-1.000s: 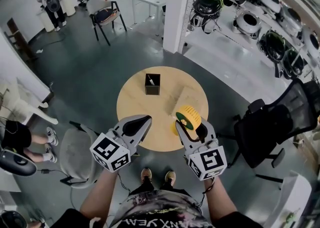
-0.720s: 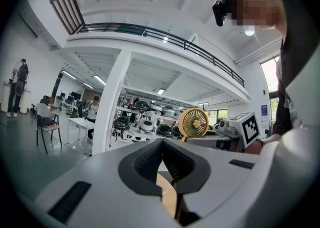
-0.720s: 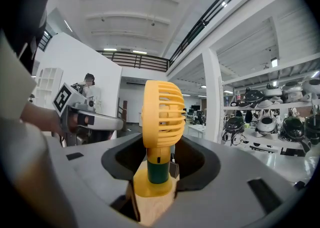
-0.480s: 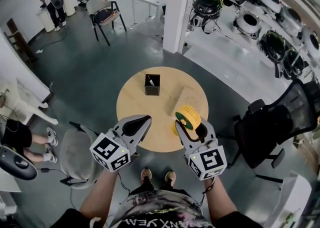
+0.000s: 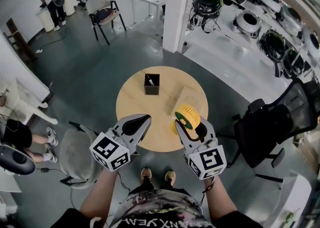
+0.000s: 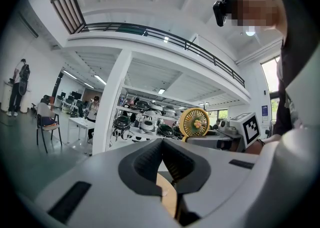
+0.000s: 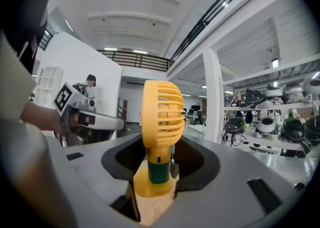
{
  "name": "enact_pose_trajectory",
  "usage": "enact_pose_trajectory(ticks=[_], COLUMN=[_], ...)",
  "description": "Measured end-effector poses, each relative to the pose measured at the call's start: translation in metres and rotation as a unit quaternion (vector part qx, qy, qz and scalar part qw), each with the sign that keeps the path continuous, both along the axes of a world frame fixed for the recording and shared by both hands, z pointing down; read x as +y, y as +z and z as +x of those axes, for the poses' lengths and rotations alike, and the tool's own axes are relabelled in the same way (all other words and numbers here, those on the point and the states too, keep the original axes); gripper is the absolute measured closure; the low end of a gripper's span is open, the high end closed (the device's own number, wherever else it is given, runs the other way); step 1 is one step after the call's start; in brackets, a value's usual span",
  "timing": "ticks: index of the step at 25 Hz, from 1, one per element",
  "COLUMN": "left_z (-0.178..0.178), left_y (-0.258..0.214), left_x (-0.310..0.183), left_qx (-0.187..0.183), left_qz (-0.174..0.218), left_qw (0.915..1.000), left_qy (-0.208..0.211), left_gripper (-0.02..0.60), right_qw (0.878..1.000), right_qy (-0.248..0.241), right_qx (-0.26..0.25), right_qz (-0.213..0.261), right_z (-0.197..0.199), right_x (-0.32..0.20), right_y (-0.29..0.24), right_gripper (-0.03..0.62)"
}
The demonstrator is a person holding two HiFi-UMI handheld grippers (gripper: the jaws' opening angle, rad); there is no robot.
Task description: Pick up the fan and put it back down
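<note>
Right-hand tool (image 5: 189, 131) has its jaws closed narrow around the stem of the small yellow fan (image 5: 188, 116), just above the green collar, and the fan stands upright in that grip with its grille facing out over the round wooden table (image 5: 135, 102). From where I stand it sits over the near right edge of the table; in the right gripper view the yellow base shows against the wood right under it, but I cannot tell whether it rests on the top or hangs just clear of it. The left tool (image 5: 140, 121) is held level beside it, well apart from the fan, jaws together on nothing. A small black box (image 5: 152, 84) stands farther back on the table, out of the way. My guess is that the person is mid-task, with the fan in hand; next it needs to come straight down until the base sits flat, and only then should the jaws open, or it could tip.
</note>
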State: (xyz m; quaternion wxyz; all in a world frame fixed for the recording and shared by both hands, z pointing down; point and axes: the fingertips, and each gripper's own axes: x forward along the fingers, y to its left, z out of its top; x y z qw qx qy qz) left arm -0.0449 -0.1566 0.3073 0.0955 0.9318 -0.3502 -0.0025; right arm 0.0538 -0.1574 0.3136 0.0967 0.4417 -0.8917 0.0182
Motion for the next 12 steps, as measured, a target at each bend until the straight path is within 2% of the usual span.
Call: enact_pose_trajectory(ticks=[12], left_z=[0.001], left_y=[-0.0006], left_x=[-0.0023], left_qx=[0.001], left_qz=[-0.002], left_qw=[1.0], left_qy=[-0.003], left_gripper=[0.565], right_qw=[1.0], right_qy=[0.0], right_qx=[-0.002], right_qz=[0.0], right_z=[0.002], right_x=[-0.0025], right_y=[0.0003], right_gripper=[0.414])
